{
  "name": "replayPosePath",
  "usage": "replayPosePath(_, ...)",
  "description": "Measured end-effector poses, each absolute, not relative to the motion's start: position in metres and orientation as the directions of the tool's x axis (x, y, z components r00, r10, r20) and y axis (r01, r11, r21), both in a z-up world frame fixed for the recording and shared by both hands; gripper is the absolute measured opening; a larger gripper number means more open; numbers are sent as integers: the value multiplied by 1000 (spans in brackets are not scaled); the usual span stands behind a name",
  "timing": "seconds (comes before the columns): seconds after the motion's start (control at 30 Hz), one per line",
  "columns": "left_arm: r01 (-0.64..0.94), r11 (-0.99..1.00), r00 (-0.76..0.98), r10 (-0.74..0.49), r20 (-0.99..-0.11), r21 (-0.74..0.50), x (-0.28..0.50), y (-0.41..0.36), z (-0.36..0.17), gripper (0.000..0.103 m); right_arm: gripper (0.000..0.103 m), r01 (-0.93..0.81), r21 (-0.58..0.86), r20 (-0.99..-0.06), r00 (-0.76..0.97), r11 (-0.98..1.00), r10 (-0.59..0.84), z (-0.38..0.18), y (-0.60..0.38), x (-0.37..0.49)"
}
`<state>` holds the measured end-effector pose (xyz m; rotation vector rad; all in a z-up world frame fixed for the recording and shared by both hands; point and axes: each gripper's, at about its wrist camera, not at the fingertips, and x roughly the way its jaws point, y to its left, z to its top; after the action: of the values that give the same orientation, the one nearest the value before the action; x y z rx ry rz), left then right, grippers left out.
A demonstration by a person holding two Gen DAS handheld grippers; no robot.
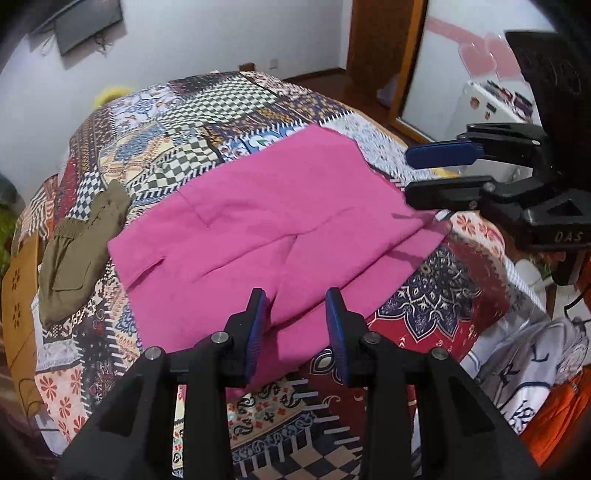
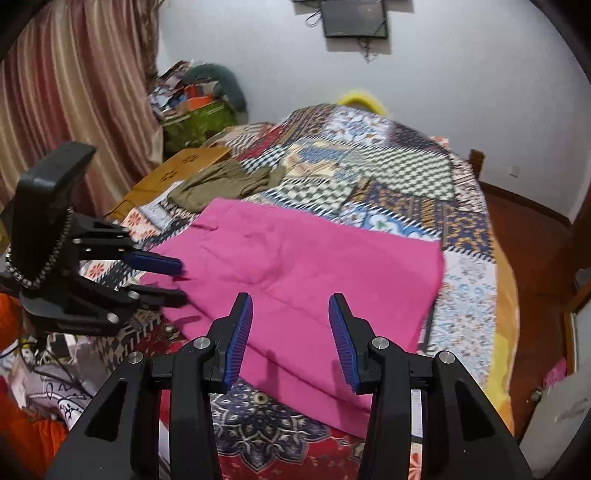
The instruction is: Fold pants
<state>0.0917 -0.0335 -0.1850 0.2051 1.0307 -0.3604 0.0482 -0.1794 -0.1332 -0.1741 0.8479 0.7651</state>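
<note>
Pants (image 1: 273, 229), pink, folded mid-frame on patchwork bedspread (image 1: 207, 122); left gripper (image 1: 295, 325) and right gripper (image 2: 291, 332) both parted, empty.

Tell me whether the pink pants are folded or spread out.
Folded: the pink pants lie on the patchwork bedspread as a compact doubled-over block, layered edges showing at the near side.

A home bedroom: a bed (image 2: 476, 280) under a patchwork bedspread (image 1: 207, 122), striped curtains (image 2: 74, 92) at left, a wall-mounted screen (image 2: 354, 16), a wooden door frame (image 1: 384, 55).
</note>
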Motion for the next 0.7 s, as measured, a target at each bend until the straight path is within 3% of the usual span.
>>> replayPosePath(0.13,401,916,438,-203,-876,-12,93,-35,-194,35,39,-693,157,-755,375,704,538,-147,-168,46)
replayPosePath(0.3,405,914,448,-196,-872,3,90,-33,-199,54,39,-703,175,-773,335,689,538,-159,-160,45)
replayPosePath(0.5,397,917,444,-162,-881,31,101,-37,-208,54,39,-697,180,-795,312,694,520,-167,-157,49)
replayPosePath(0.7,389,921,441,-192,-877,-5,111,-33,-204,35,40,-708,180,-806,292,683,515,-171,-152,46)
